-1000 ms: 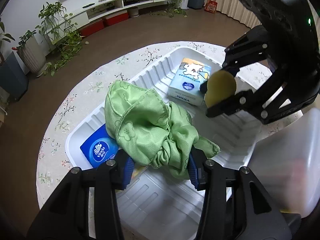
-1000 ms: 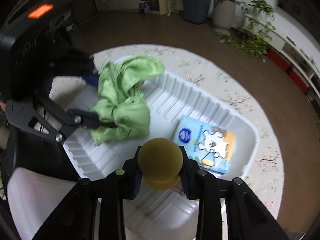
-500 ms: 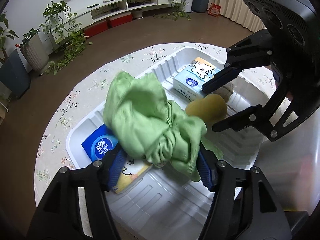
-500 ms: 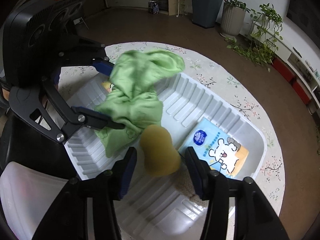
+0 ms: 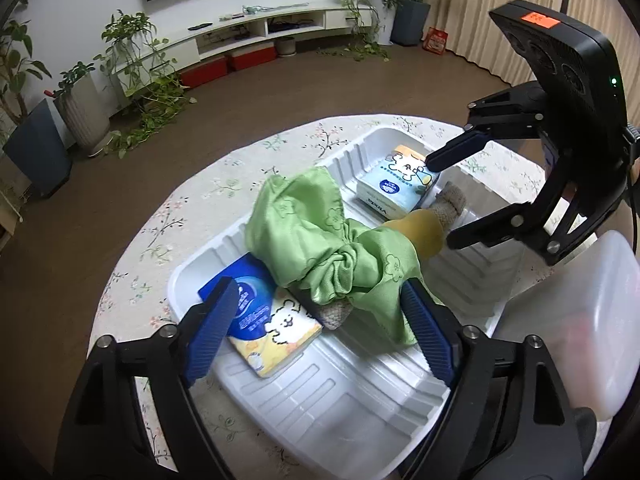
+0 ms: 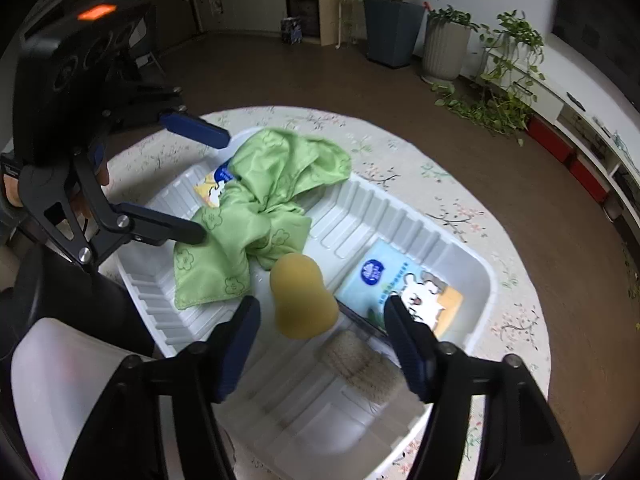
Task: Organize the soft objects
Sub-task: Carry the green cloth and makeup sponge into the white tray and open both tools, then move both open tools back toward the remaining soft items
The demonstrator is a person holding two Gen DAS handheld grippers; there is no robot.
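A round table under a floral cloth (image 5: pixel 224 192) stands on brown flooring, potted plants (image 6: pixel 444 46) around. The white tray (image 6: pixel 408 216) holds the green cloth (image 6: pixel 256 208), a yellow sponge (image 6: pixel 302 296) and tissue packs (image 6: pixel 404 292) (two). Left gripper (image 5: pixel 320 328) and right gripper (image 6: pixel 324 344) both gape apart, gripping nothing.
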